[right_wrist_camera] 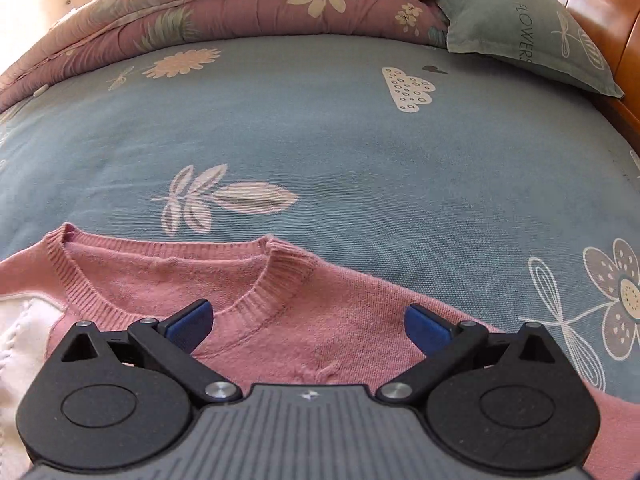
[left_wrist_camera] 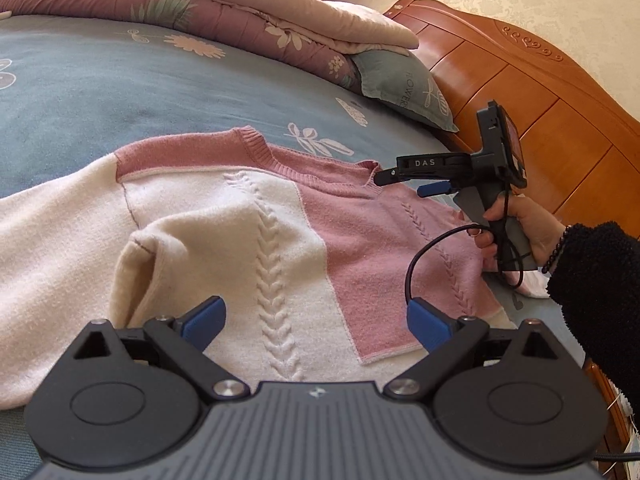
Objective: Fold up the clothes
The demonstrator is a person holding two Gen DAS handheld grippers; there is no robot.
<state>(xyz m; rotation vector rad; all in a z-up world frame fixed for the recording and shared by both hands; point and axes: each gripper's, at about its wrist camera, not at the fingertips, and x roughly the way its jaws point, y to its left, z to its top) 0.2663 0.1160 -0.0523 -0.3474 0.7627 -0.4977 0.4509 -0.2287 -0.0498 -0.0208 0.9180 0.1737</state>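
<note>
Left tool (left_wrist_camera: pixel 314 320), fingers spread apart, above the cream half of a pink-and-cream sweater (left_wrist_camera: pixel 280 220) lying flat on the blue bed sheet (right_wrist_camera: pixel 340 140). Right tool (right_wrist_camera: pixel 308 322), likewise apart and empty, over the pink collar (right_wrist_camera: pixel 256 300). Beyond: pillow (right_wrist_camera: pixel 532 36), folded quilt (right_wrist_camera: pixel 240 8), wooden headboard (left_wrist_camera: pixel 540 92).

The bed had a blue-grey sheet (right_wrist_camera: pixel 340 128) printed with white flowers and leaves. A folded floral quilt (right_wrist_camera: pixel 248 12) in mauve and peach sat along the far edge, a teal pillow (right_wrist_camera: pixel 532 36) reading "FLOWERS" tucked beside it, right up against the orange wooden headboard (left_wrist_camera: pixel 532 92).
</note>
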